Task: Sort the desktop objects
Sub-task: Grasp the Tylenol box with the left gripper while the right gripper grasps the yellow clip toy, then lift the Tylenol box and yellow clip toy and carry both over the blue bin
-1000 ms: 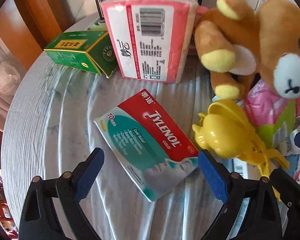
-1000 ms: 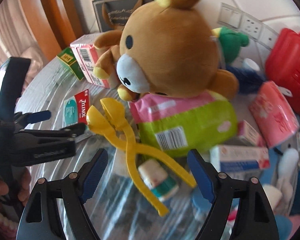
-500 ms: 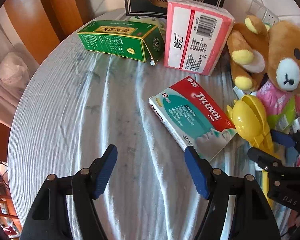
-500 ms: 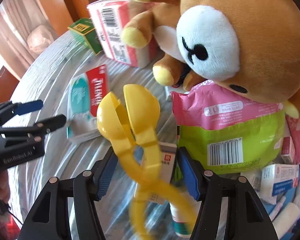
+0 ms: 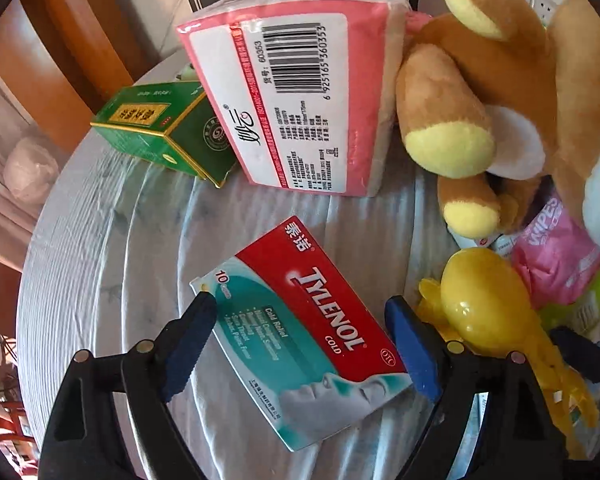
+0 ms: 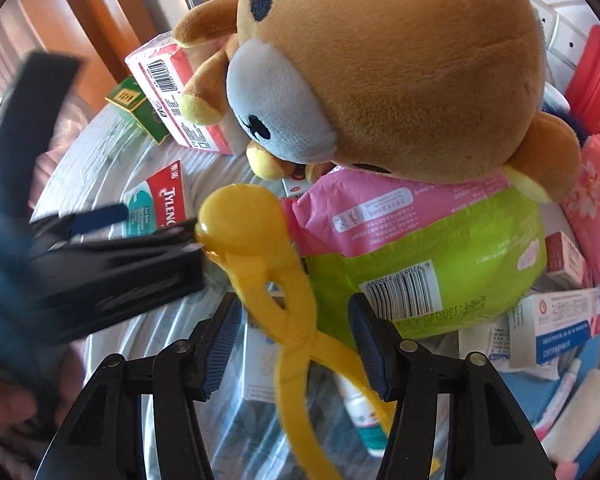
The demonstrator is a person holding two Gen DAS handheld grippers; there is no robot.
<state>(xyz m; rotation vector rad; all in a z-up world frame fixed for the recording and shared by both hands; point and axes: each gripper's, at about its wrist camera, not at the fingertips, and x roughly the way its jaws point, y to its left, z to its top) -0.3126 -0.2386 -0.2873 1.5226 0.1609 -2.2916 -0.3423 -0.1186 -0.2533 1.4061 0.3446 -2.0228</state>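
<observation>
A red and teal Tylenol box (image 5: pixel 304 332) lies flat on the cloth-covered round table (image 5: pixel 112 240). My left gripper (image 5: pixel 300 344) is open, its blue pads on either side of the box, low over it. It shows blurred in the right wrist view (image 6: pixel 100 240). A yellow scissor-handled ball clamp (image 6: pixel 256 248) lies beside the box, also in the left wrist view (image 5: pixel 484 304). My right gripper (image 6: pixel 296 340) is open, its jaws on either side of the clamp's handles without touching them.
A brown plush bear (image 6: pixel 380 68) lies on a pink and green wipes pack (image 6: pixel 420 248). A pink tissue pack (image 5: pixel 300 92) and a green box (image 5: pixel 160 132) stand at the back. Small boxes and tubes (image 6: pixel 560 328) crowd the right. A red basket (image 6: pixel 596 80) stands far right.
My left gripper moved forward from the bare cloth until its pads sit on either side of the Tylenol box. The right gripper narrowed around the clamp, whose ball halves went from apart to together.
</observation>
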